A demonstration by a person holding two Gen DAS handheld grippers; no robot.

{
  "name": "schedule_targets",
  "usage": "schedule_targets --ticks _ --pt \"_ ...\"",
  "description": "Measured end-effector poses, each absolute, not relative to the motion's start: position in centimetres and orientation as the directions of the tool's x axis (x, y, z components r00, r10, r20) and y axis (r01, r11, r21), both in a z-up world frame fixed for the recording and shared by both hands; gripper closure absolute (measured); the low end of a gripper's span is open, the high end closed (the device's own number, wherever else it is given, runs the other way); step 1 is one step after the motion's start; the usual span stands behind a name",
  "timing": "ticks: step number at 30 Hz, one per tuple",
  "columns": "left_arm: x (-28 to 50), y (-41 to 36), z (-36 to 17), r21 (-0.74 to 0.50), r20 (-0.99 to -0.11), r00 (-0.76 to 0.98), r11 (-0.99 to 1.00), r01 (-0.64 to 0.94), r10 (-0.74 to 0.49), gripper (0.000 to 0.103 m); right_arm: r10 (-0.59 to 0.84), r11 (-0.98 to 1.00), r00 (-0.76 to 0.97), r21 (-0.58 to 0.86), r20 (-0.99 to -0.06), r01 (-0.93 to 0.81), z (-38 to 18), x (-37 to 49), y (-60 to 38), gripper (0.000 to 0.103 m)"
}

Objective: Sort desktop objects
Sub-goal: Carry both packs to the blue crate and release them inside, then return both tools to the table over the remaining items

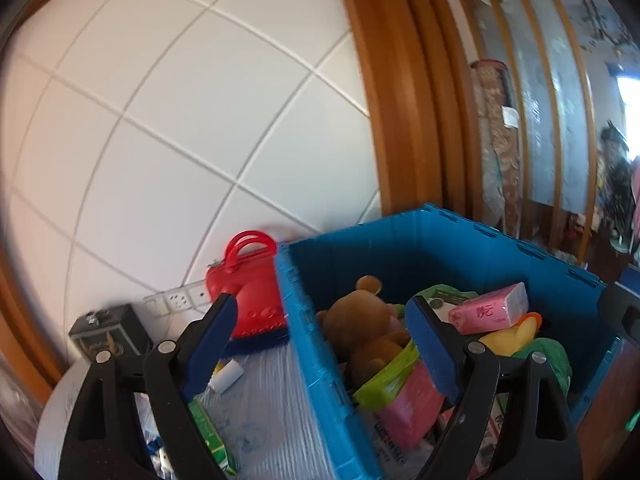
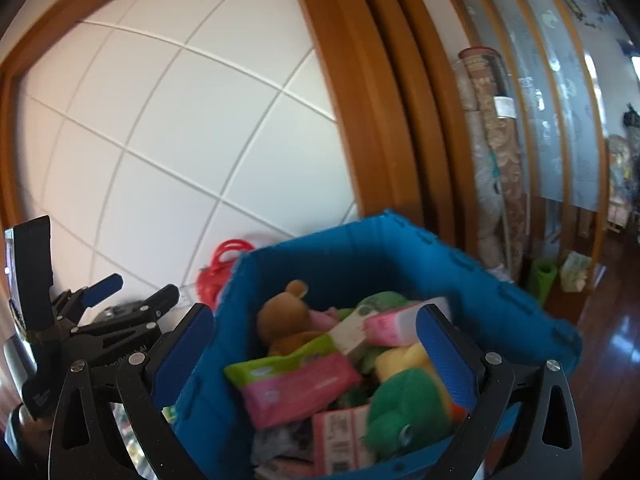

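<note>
A blue plastic crate (image 1: 440, 240) (image 2: 360, 248) holds a brown teddy bear (image 1: 360, 320) (image 2: 284, 320), a pink tissue pack (image 1: 492, 312) (image 2: 392, 324), a green and pink wipes pack (image 1: 400, 396) (image 2: 296, 384), a yellow toy (image 1: 516, 334) and a green plush (image 2: 404, 408). My left gripper (image 1: 320, 344) is open and empty, its fingers on either side of the crate's left wall. Over the crate's near side, my right gripper (image 2: 316, 356) stands wide open with nothing held. The left gripper (image 2: 132, 292) also shows at the left of the right wrist view.
A red handbag (image 1: 248, 288) stands against the tiled wall left of the crate. On the white-covered table (image 1: 272, 400) lie a small white roll (image 1: 228, 376) and a green packet (image 1: 208, 428). A dark box (image 1: 108, 332) sits at the far left. A wooden door frame (image 1: 400, 120) rises behind.
</note>
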State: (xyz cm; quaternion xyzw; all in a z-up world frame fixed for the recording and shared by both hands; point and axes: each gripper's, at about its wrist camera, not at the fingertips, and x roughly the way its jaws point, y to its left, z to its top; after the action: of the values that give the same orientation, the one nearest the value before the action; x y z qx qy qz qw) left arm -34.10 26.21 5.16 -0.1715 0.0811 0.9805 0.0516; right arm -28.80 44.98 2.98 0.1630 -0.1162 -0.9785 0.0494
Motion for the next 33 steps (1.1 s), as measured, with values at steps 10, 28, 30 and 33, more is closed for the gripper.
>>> schedule_targets --ticks 10,28,30,33 --pt "-29.2 16.2 1.0 0.091 -0.358 -0.933 -0.996 -0.003 -0.03 0.017 -0.351 -0.931 -0.885 0.214 -0.306 0.295 1.8 -28.3 36.3 0.0" --pt "-24.9 -12.0 -12.4 0.217 -0.543 -0.799 -0.962 0.163 -0.258 0.017 -0.52 -0.844 -0.664 0.201 -0.537 0.498 -8.1 -38.2 11.3 0.0" --pt "-25.2 -13.1 -14.5 0.205 -0.588 -0.776 -0.97 0.129 -0.227 0.017 -0.504 -0.851 -0.636 0.21 -0.584 0.481 -10.2 -39.8 9.9 0.0" --pt "-26.9 -13.7 -18.8 0.13 -0.675 -0.73 -0.991 0.03 -0.111 0.017 -0.502 -0.847 -0.581 0.228 -0.64 0.48 -12.7 -41.9 8.2 0.0"
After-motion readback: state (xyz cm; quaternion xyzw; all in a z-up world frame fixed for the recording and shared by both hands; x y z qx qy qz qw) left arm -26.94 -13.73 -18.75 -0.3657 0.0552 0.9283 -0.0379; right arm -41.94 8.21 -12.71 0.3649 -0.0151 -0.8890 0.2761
